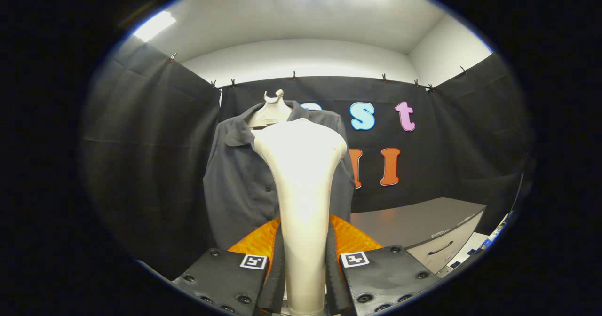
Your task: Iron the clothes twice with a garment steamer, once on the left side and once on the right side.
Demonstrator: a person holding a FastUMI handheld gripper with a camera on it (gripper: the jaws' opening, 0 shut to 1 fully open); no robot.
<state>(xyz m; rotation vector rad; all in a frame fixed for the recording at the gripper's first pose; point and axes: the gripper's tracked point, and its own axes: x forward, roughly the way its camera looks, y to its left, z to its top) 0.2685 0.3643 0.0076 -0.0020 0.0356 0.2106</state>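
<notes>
We see our gripper (304, 259) clamped on the garment steamer (301, 184) — its head rising just ahead, the dark shirt (240, 184) hanging beyond it.

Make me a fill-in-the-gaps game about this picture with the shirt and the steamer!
1. The tongs are shut on the handle of the cream garment ____.
2. The dark shirt hangs on a ____, just beyond the steamer's head.
3. The shirt's collar is ____ at the neck.
4. Off to the side, past the shirt, stands a grey cabinet with a ____ on its front.

Missing words: steamer; hanger; open; handle
</notes>
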